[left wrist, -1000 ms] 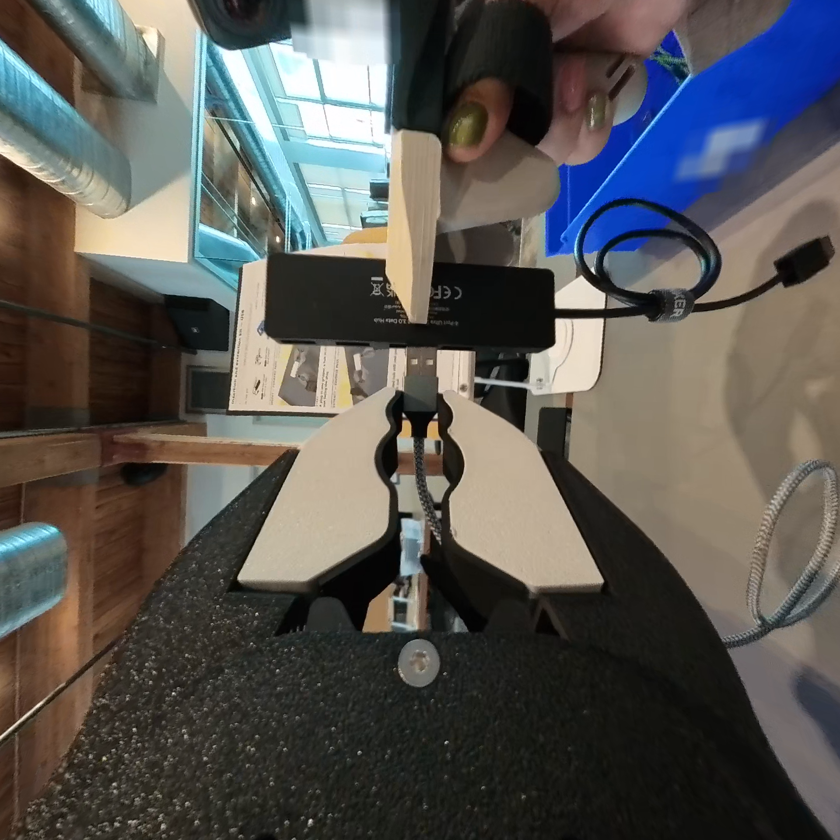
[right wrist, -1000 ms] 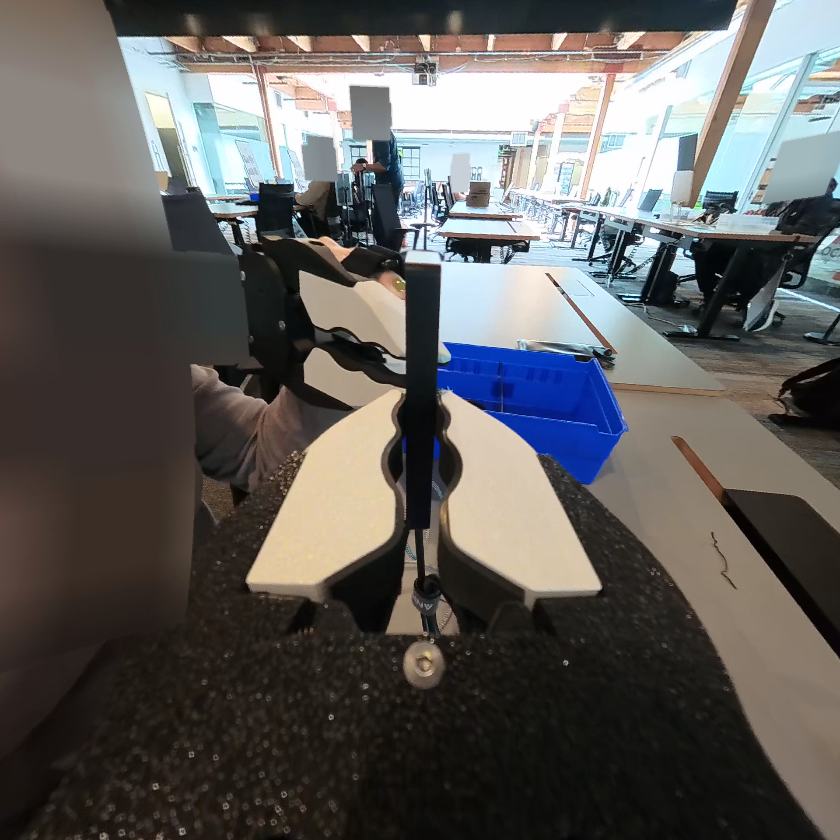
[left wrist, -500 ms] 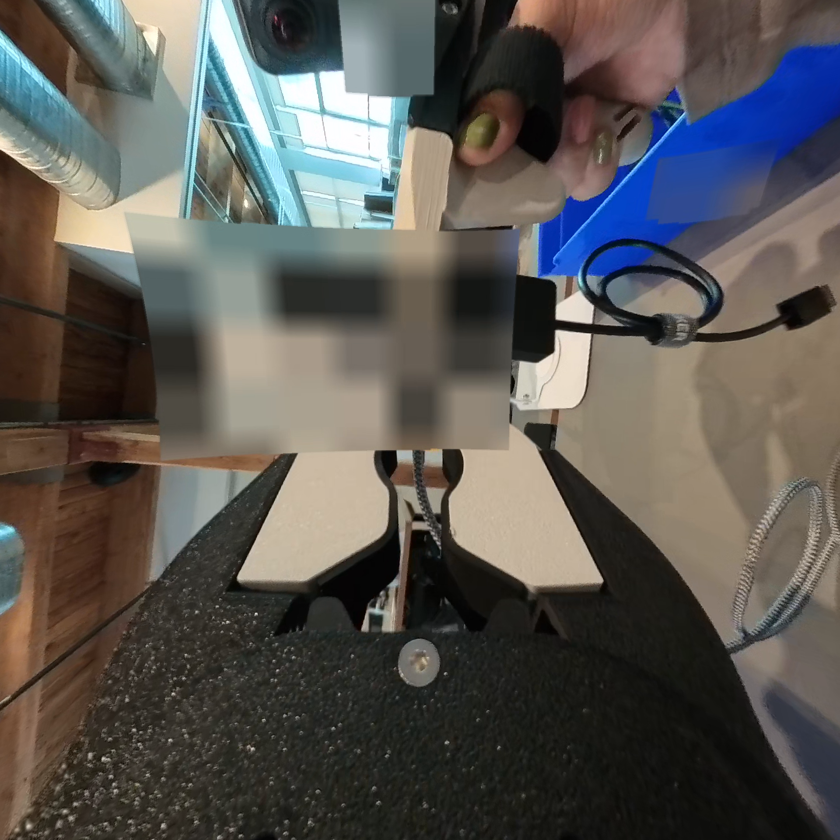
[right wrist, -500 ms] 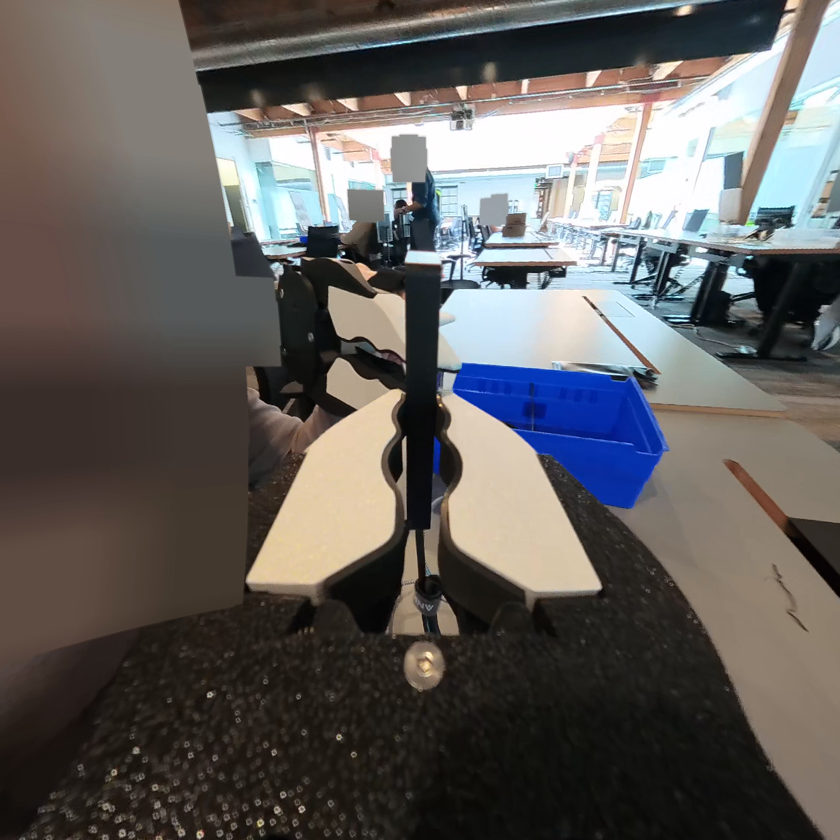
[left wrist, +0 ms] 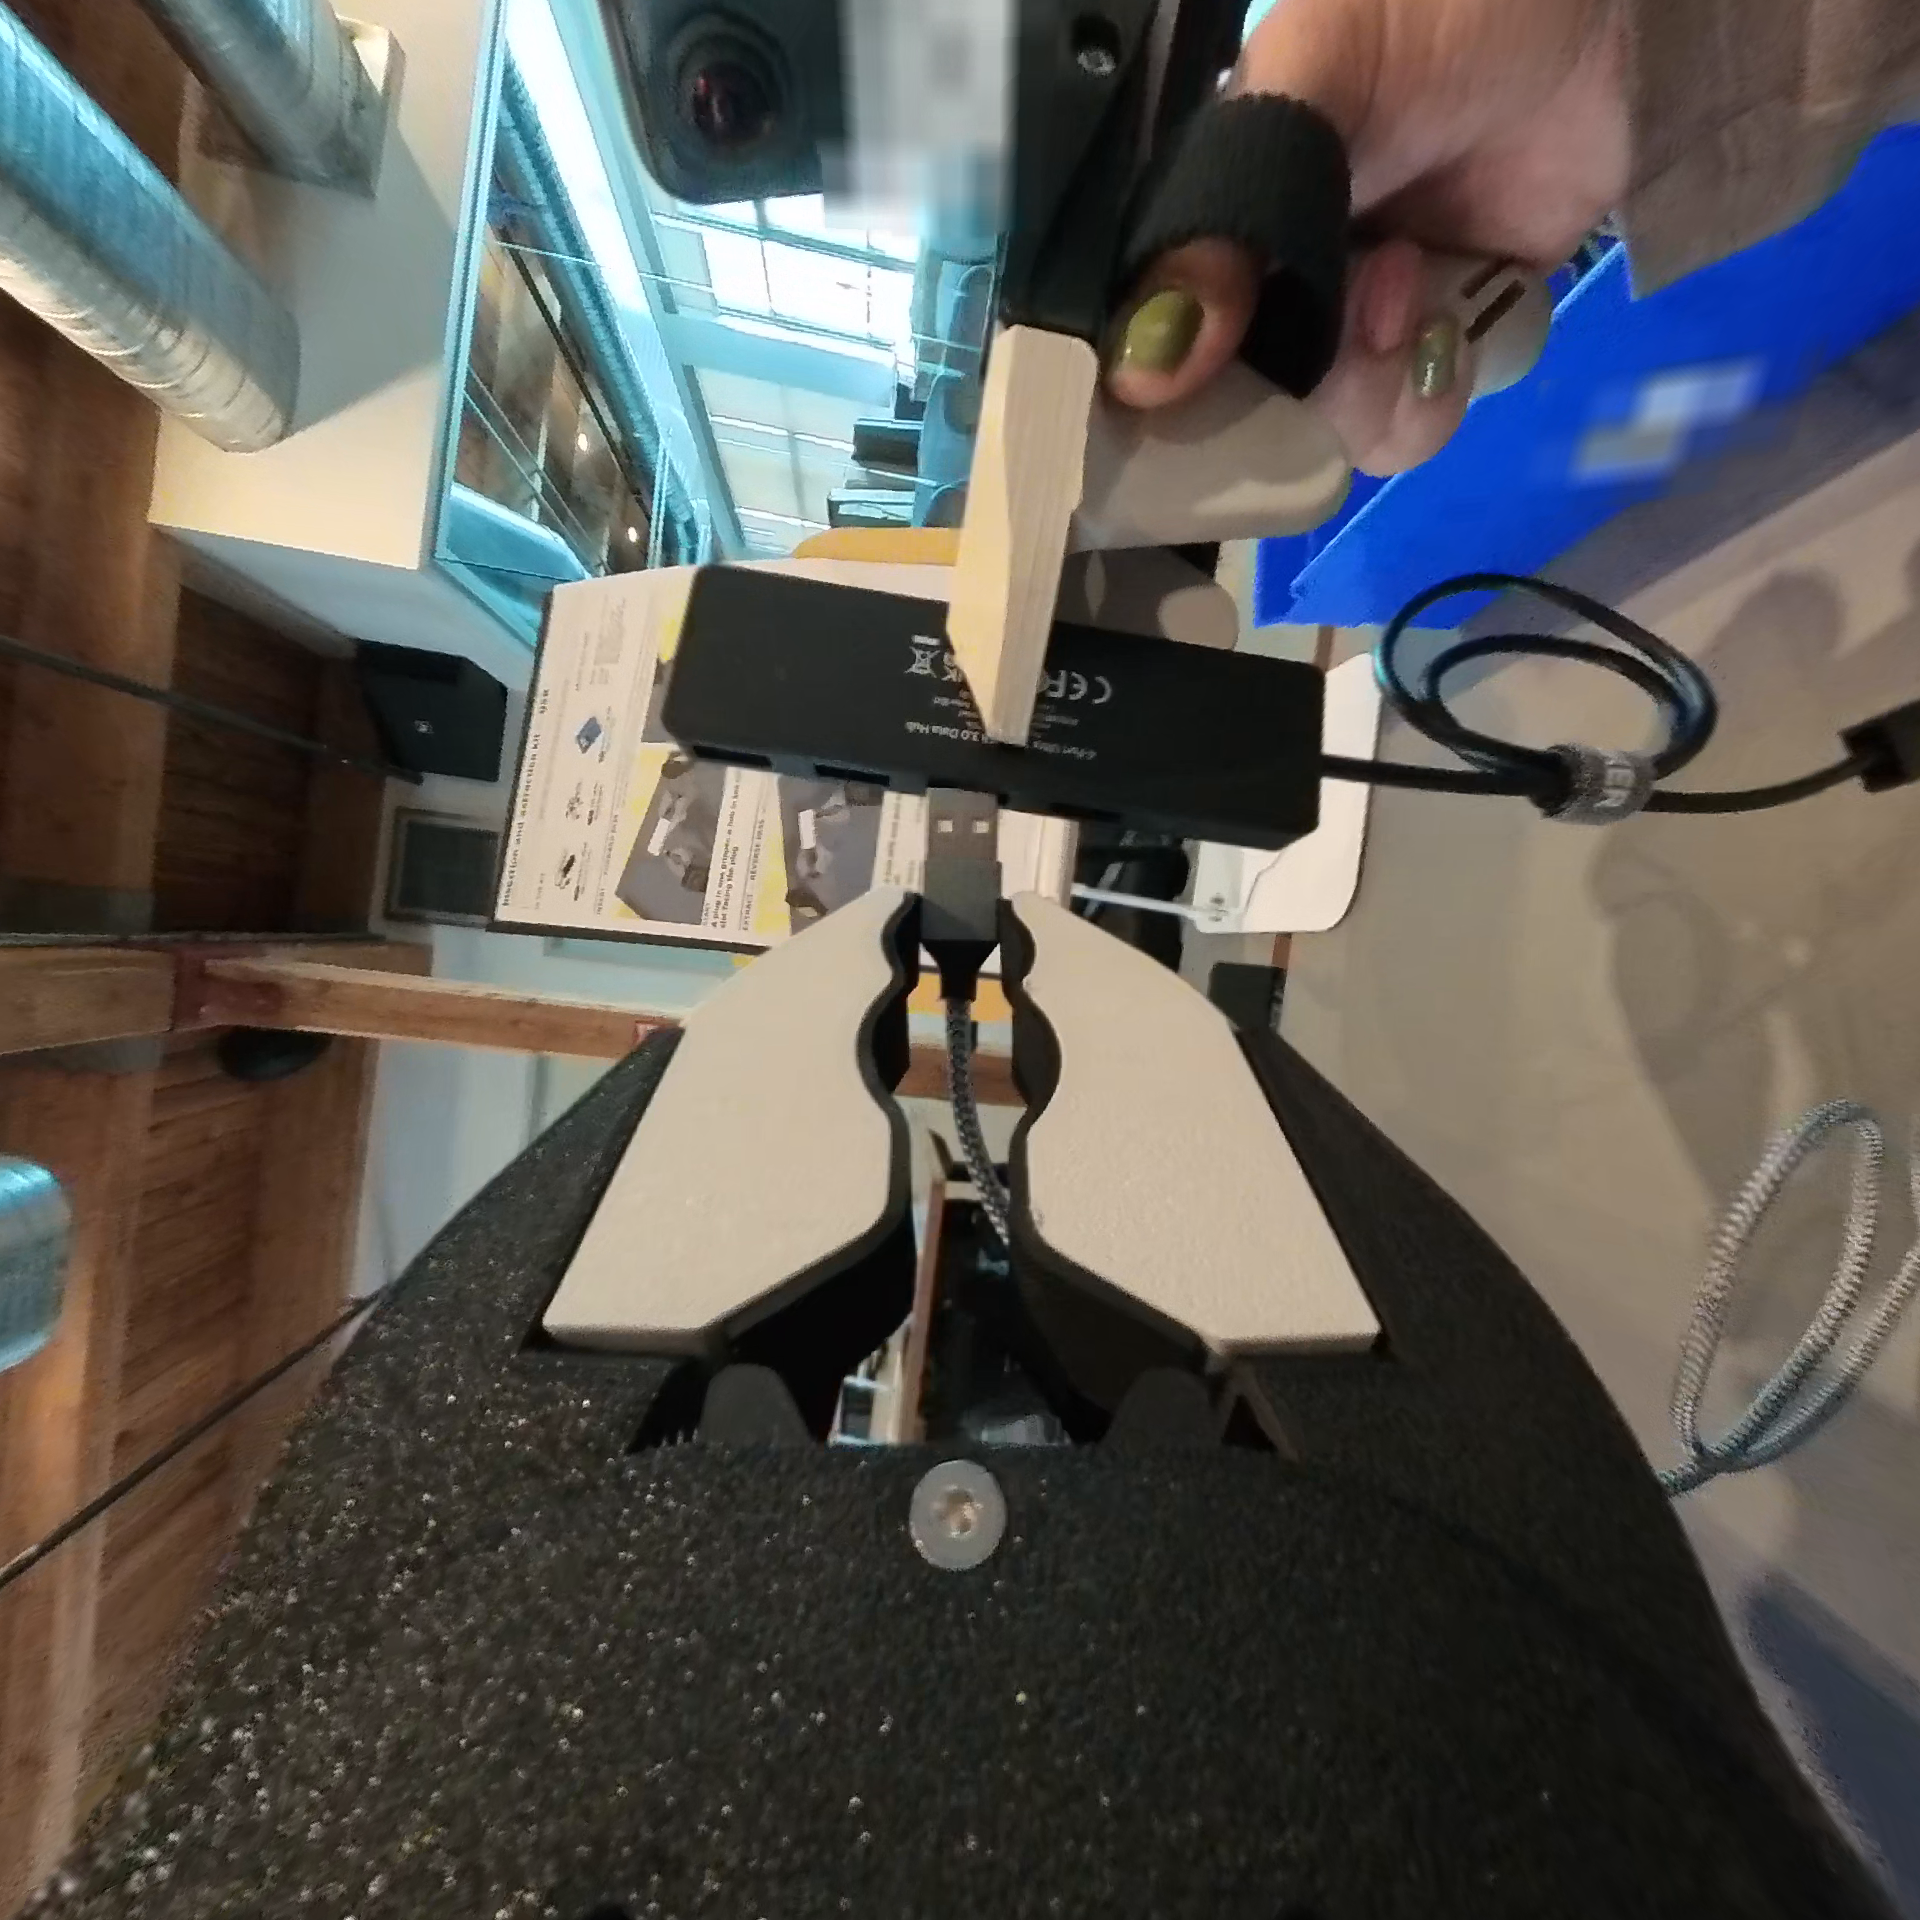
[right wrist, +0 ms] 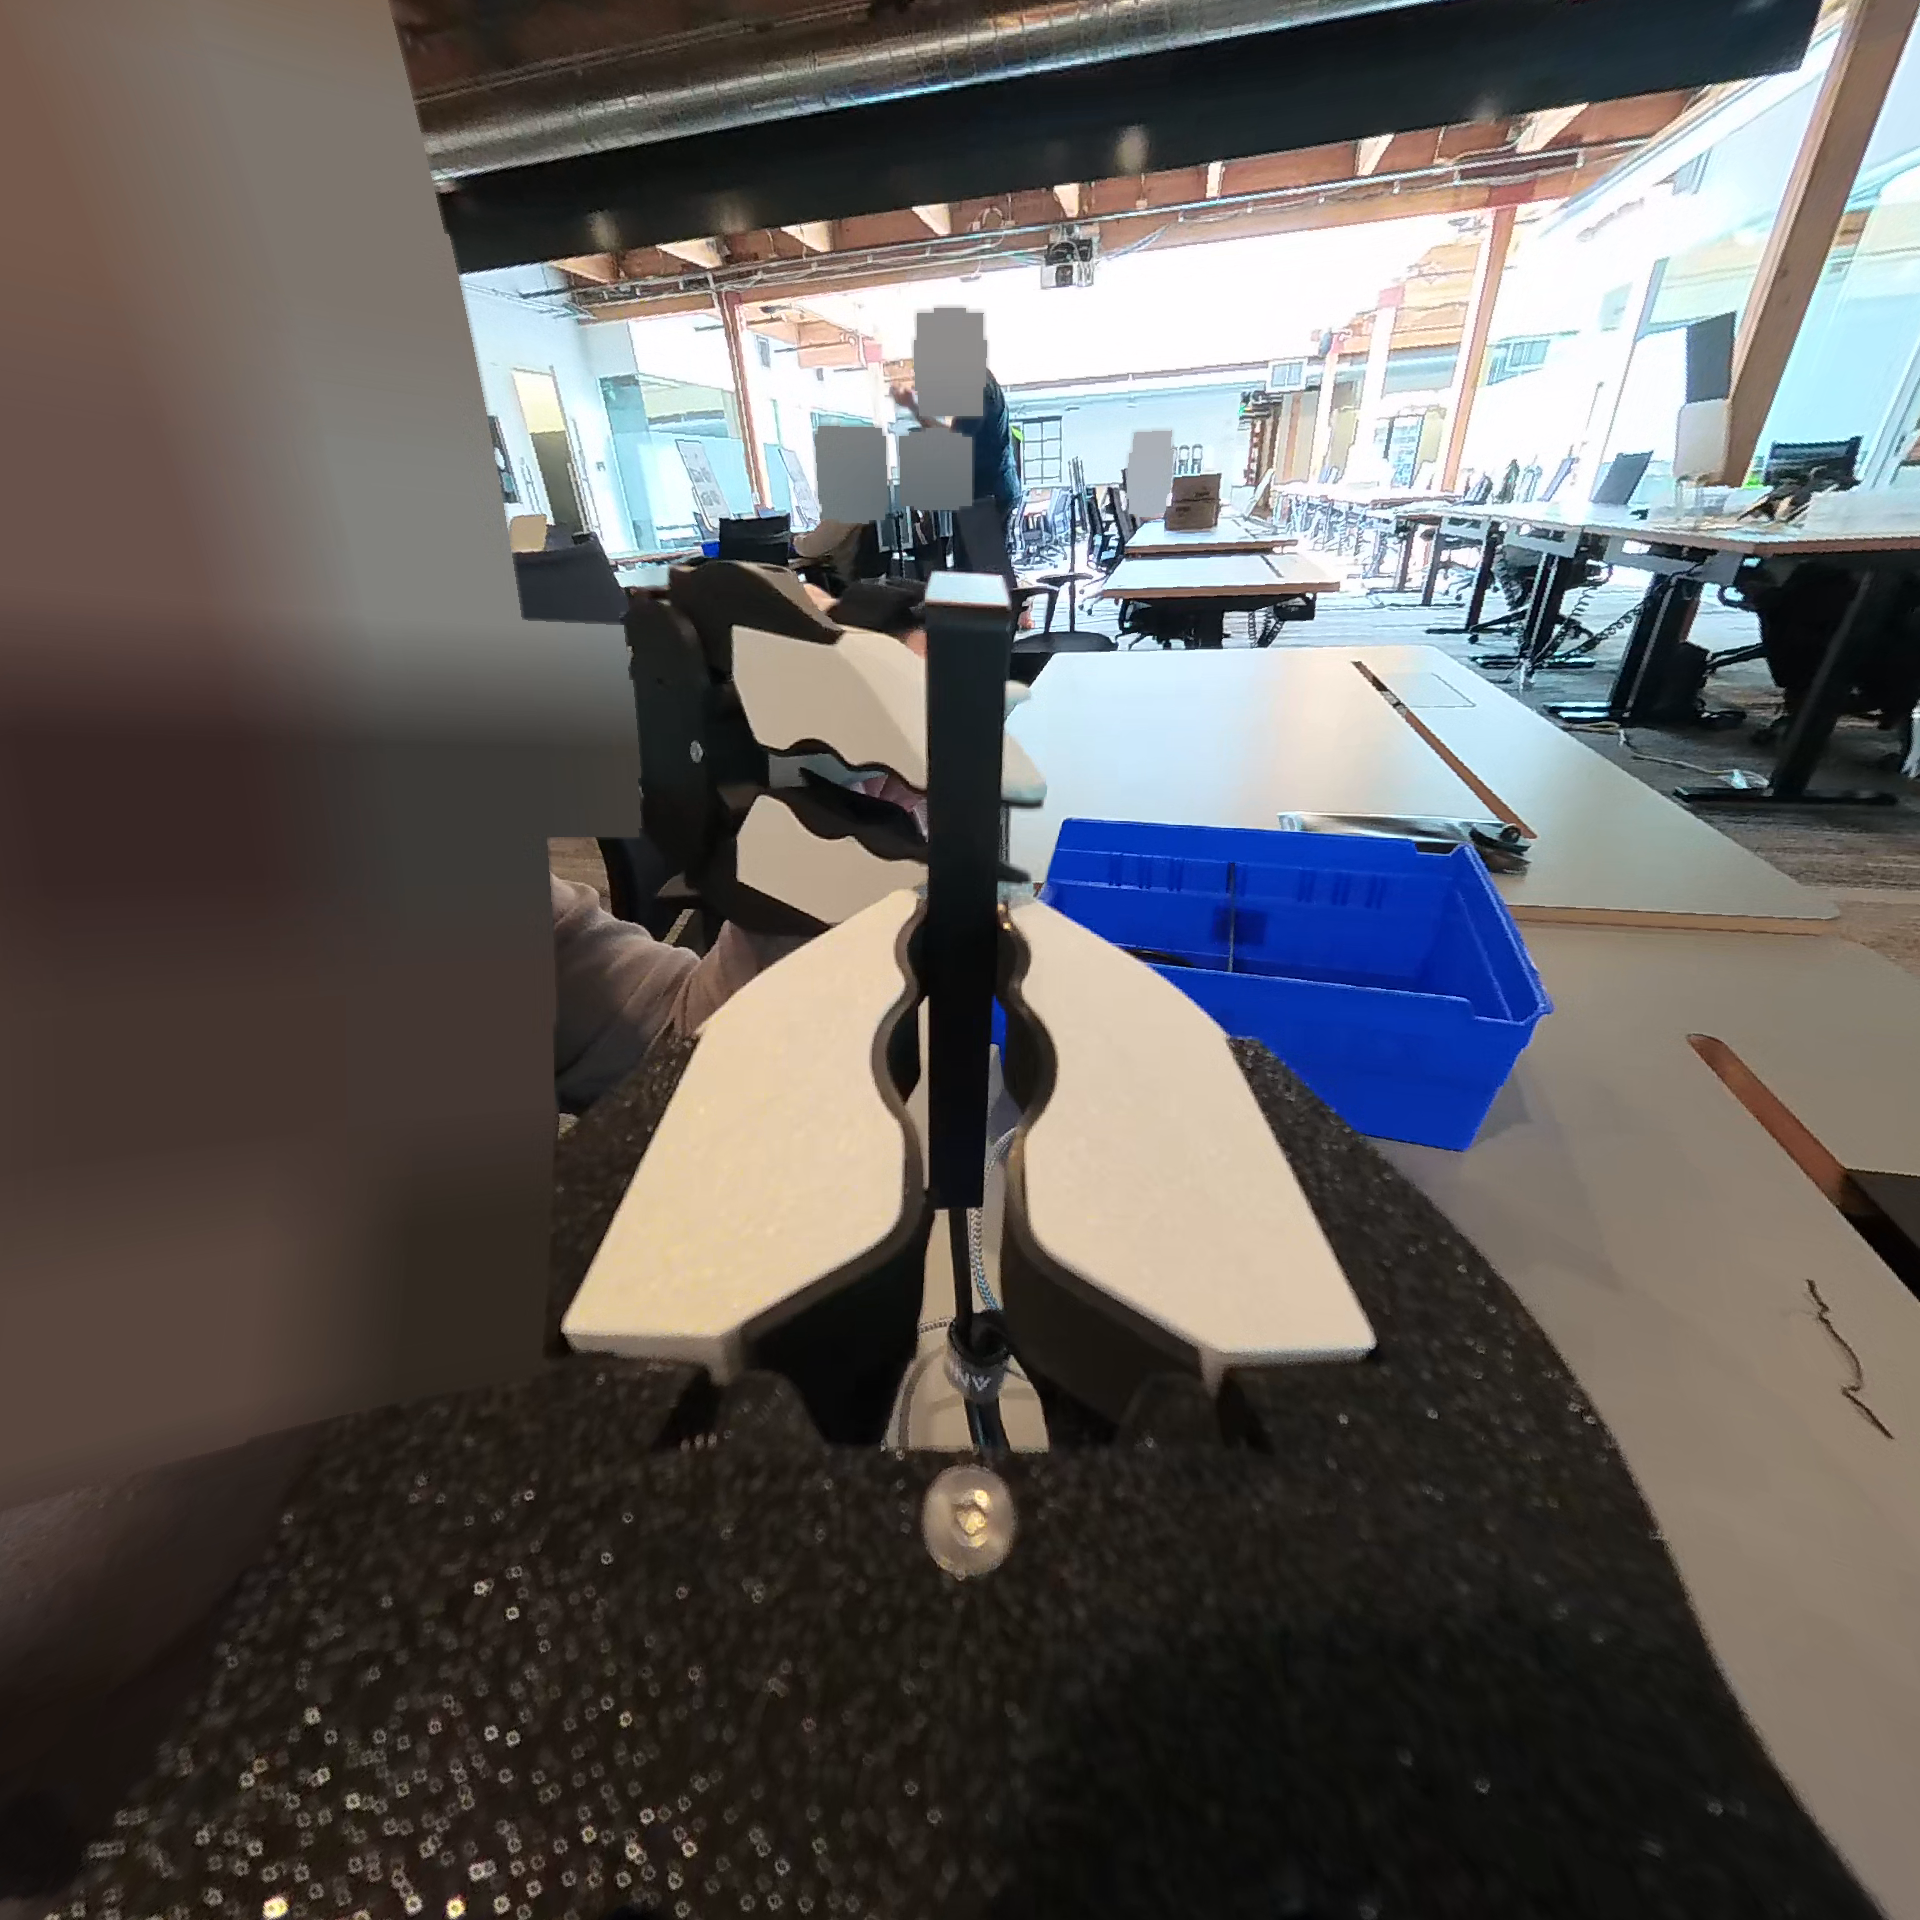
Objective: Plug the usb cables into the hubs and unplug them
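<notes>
Our left gripper (left wrist: 958, 914) is clamped on the black body of the USB plug (left wrist: 961, 868), braided cable (left wrist: 971, 1101) trailing back between the fingers. The right gripper (right wrist: 961, 925) is pinched on the black hub (left wrist: 997, 717), held up in the air in front of us, port row facing the plug. What changed: a second ago the plug's metal tip was seated in a port; now the whole metal shell is visible, tip just at the port mouth, third one along, and we can't tell if it's touching. We read that as an unplug just completed, or possibly a re-approach. The hub's own lead (left wrist: 1538, 717) loops off to the side, free end dangling. In the right wrist view the hub (right wrist: 964, 883) is edge-on, standing upright between the fingers, grip looks solid. The blue bin (right wrist: 1299, 987) sits on the table (right wrist: 1662, 1143) behind. Alignment to the port still looks straight, so re-insertion should need only a straight push.
</notes>
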The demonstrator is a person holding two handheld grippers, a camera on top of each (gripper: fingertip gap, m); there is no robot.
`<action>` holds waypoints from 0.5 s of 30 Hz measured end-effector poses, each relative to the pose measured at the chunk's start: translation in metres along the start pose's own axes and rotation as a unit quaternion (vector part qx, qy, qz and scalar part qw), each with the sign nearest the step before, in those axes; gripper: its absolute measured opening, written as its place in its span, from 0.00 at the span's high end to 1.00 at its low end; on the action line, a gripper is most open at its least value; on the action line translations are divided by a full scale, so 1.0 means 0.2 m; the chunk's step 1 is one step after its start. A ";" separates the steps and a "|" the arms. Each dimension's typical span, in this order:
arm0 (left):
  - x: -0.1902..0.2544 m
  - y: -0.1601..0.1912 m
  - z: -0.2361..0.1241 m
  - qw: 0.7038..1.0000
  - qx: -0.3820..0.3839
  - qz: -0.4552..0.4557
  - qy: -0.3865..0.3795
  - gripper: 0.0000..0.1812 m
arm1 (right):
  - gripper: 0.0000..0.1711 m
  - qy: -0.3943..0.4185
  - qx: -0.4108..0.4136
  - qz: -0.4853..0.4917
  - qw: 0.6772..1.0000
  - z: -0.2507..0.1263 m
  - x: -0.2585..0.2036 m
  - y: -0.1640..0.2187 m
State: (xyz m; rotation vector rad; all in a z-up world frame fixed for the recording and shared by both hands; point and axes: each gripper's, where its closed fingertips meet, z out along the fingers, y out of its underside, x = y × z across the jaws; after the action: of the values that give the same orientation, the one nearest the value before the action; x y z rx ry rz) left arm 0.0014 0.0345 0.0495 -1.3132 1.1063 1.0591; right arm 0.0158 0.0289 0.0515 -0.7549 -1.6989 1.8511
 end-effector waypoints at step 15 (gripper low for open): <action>0.08 0.05 0.06 0.997 -0.064 0.038 0.028 0.92 | 0.94 0.060 -0.077 0.006 0.995 0.04 0.06 0.09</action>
State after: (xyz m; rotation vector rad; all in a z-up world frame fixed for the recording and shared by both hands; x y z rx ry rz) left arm -0.0053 0.0458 0.0313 -1.4190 1.1543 1.1716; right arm 0.0013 0.0302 0.0332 -0.9204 -1.7763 1.6611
